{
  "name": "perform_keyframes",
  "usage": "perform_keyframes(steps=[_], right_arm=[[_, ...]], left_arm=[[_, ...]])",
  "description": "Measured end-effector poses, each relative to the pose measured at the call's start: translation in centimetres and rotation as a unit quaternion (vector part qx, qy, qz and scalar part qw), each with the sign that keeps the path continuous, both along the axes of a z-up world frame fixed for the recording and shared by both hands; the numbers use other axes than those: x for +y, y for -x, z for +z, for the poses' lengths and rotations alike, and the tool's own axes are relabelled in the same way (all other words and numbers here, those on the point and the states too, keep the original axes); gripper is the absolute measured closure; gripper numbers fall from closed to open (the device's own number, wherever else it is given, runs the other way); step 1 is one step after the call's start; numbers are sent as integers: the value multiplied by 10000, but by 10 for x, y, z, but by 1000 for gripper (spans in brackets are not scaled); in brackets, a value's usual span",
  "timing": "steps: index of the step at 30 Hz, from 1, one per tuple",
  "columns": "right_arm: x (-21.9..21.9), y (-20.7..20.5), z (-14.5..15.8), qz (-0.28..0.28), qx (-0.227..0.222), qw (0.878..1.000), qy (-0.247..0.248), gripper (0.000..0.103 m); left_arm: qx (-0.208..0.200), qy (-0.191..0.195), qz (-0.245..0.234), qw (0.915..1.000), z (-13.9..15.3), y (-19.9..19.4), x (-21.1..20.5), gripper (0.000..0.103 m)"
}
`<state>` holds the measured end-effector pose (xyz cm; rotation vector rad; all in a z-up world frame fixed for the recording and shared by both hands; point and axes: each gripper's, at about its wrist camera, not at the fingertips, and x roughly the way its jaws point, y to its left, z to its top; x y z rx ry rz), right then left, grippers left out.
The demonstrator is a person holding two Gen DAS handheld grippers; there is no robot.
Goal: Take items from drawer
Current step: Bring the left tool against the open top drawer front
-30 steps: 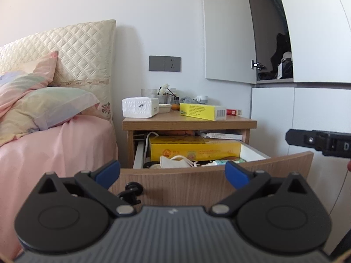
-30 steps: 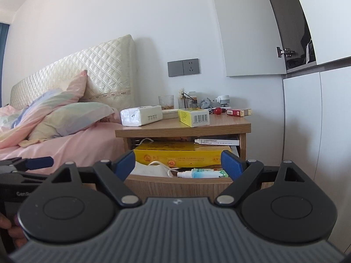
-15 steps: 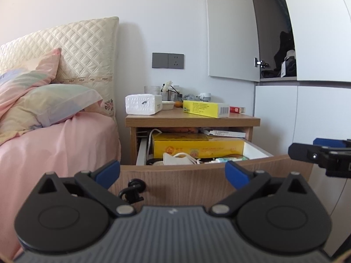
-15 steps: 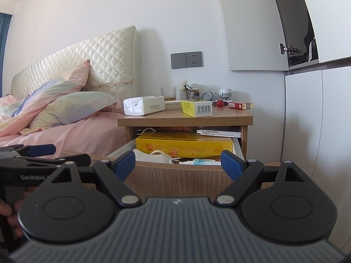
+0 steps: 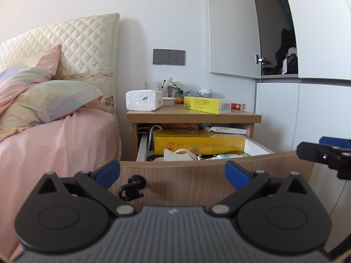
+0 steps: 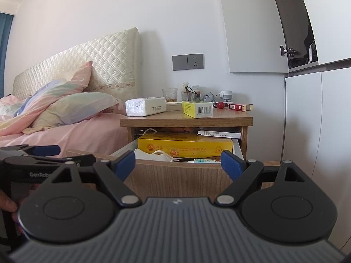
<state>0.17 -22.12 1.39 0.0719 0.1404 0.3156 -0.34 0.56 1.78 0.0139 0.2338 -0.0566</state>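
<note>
Showing drawer (image 5: 197, 175) pull ring (image 5: 131, 186) | left view only

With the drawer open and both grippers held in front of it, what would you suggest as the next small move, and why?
Probably ease the right gripper up and forward over the drawer front towards the white mask. Both grippers are open and empty, the left gripper sits low behind the panel, and the mask lies on top at the front, ahead of the large yellow box.

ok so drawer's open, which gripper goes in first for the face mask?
Left, probably. The face mask lies at the drawer's left end, nearly ahead of the left gripper. The right gripper, jaws equally open, faces the drawer's right half.
</note>
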Motion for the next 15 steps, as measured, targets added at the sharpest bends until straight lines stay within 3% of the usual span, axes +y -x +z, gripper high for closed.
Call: perform_keyframes(steps=[15], right_arm=[[-4,-1,-14,-210,-118,9996,137,16]], left_arm=[[-71,-140,50,9999,-1,8,-6,0]])
